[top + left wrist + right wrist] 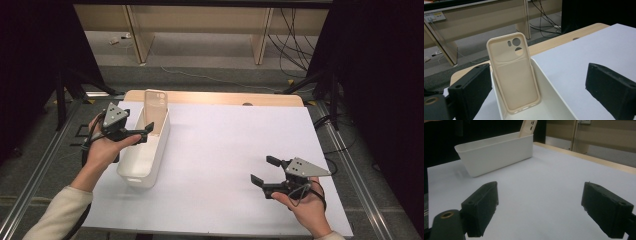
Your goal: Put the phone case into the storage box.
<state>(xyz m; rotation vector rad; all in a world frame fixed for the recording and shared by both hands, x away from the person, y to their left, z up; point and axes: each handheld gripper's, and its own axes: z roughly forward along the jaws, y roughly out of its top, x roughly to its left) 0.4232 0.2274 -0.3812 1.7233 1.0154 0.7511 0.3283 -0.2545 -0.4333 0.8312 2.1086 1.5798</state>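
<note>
A beige phone case [155, 107] stands upright in the far end of a long white bin [150, 172], leaning on its end wall, camera cutouts at the top. My left gripper [145, 134] hovers at the bin's left rim, open, nothing between its jaws. In the left gripper view the phone case [515, 75] stands a short way ahead of the left gripper [540, 87], inside the bin [554, 100]. My right gripper [264, 170] is open and empty above the white sheet at the front right. The right gripper view shows the right gripper [541, 202] facing the distant bin [496, 152] and phone case [527, 127].
A white sheet [225, 150] covers most of the wooden table [215, 97], whose bare strip shows along the far edge. Beyond it are a grey floor, desk legs and loose cables [295, 45]. Dark curtains flank both sides.
</note>
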